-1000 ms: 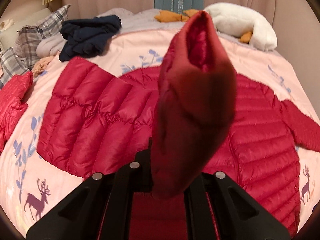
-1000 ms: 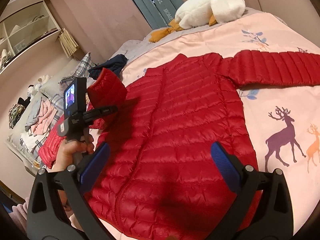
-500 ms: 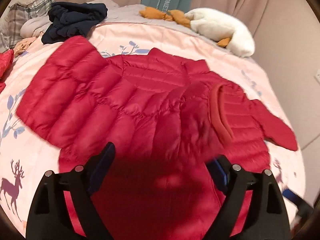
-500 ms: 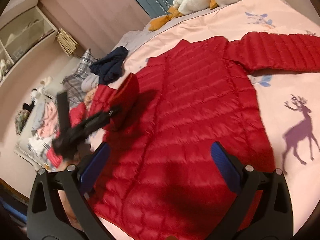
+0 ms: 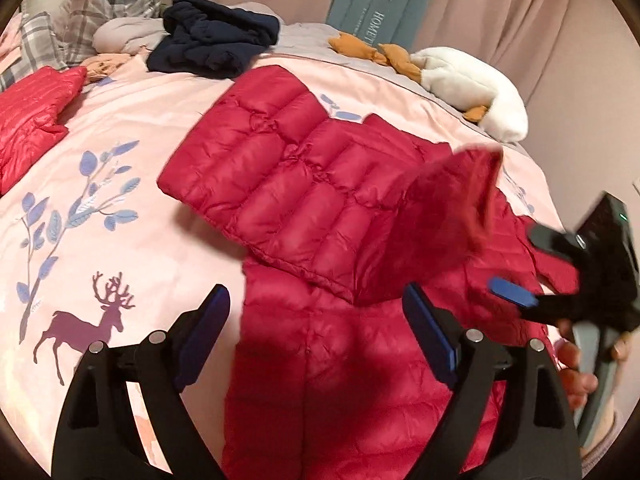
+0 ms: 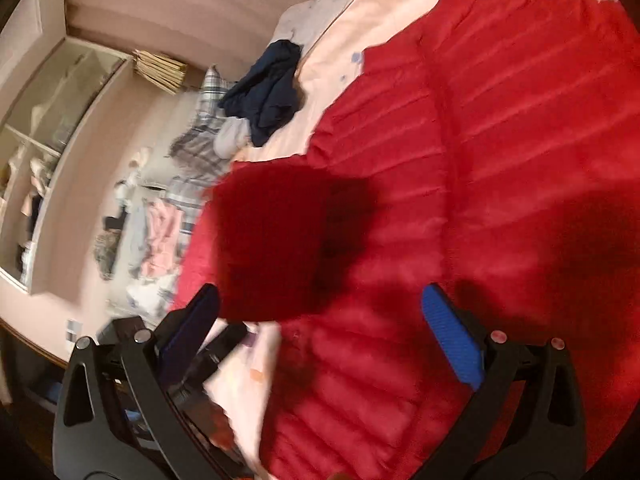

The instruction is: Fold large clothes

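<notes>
A red quilted down jacket (image 5: 320, 208) lies spread on the pink bed. One sleeve (image 5: 448, 216) is folded across its body, its cuff end blurred and raised. My left gripper (image 5: 316, 332) is open and empty, low over the jacket's lower part. My right gripper (image 6: 320, 320) is open and empty, just above the jacket (image 6: 500, 140); it also shows in the left wrist view (image 5: 516, 292), held in a hand at the right. The folded sleeve (image 6: 280, 240) shows dark and blurred in front of it.
The pink bedspread (image 5: 120, 208) has deer and leaf prints. A navy garment (image 5: 212, 40), plaid pillows (image 5: 92, 20), another red garment (image 5: 32, 112) and a white plush goose (image 5: 468, 88) lie around. Shelves (image 6: 52, 152) stand on the left.
My left gripper let go of the sleeve, which dropped across the jacket, and it pulled back left. My right gripper swung down close over the jacket.
</notes>
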